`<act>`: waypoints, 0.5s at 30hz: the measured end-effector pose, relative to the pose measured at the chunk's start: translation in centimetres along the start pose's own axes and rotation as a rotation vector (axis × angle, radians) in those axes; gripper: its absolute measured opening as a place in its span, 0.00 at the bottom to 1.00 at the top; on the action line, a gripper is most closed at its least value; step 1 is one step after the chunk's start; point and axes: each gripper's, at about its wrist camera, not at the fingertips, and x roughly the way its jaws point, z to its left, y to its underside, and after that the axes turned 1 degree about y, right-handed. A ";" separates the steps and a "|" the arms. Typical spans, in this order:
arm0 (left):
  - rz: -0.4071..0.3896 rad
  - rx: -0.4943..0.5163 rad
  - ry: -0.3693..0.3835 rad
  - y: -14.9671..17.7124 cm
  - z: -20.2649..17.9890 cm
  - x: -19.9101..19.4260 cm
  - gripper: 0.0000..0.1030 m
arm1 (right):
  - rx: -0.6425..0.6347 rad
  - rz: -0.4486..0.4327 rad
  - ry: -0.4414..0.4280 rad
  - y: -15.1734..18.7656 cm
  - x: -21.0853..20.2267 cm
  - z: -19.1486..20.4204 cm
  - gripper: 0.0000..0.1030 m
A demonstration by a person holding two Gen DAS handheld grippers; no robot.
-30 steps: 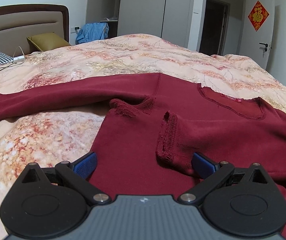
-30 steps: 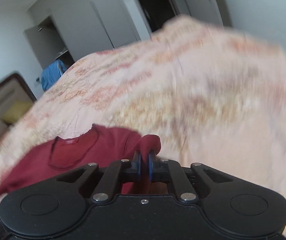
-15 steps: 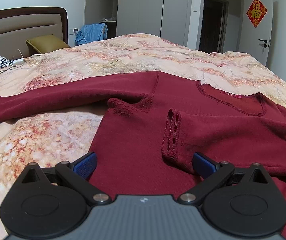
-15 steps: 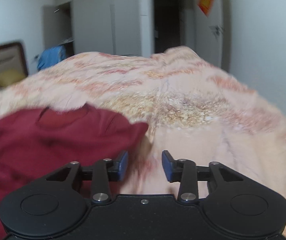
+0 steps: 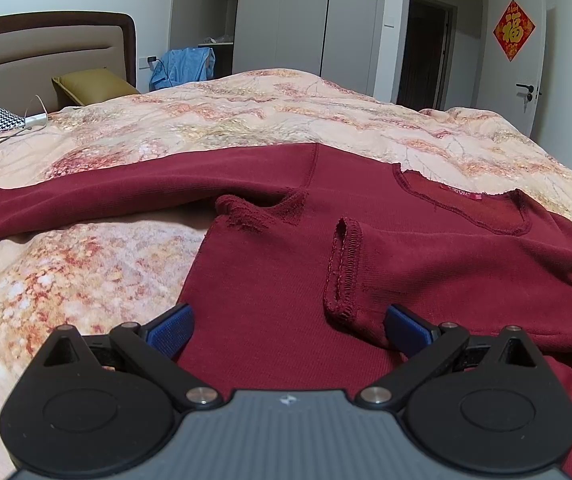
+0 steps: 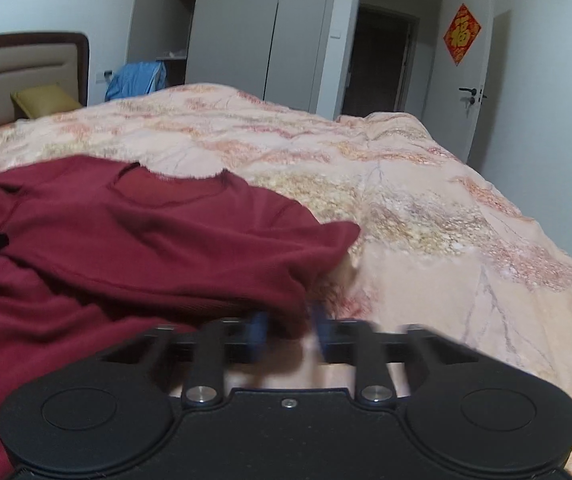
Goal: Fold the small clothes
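Lying between the wide-open left tongs (image 5: 288, 326), the shirt (image 5: 286, 280) is pinched by the right tongs (image 6: 288, 326).

free: quilt (image 6: 426, 208) right of red top (image 6: 134, 240) | blocked: pillow (image 5: 90, 84); headboard (image 5: 38, 56) far left

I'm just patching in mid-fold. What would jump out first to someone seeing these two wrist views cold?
The dark red long-sleeved top spread across the floral quilt dominates both views, one sleeve folded over its body with the cuff lying just ahead of the open left gripper. In the right wrist view, the right gripper is blurred, its blue pads close together at the garment's right edge. A red diamond decoration hangs on the door behind.
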 end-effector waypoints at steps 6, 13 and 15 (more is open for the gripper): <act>-0.003 -0.003 0.006 0.1 0.1 0.0 1.00 | 0.176 0.035 0.083 1.1 -1.3 -1.3 0.04; 0.003 -0.001 0.004 -0.1 0.1 0.0 1.00 | 0.259 0.086 0.049 1.8 -0.6 -1.8 0.13; 0.010 0.000 0.004 -0.4 0.0 -0.2 1.00 | 0.267 0.102 0.041 1.7 -1.1 -1.9 0.22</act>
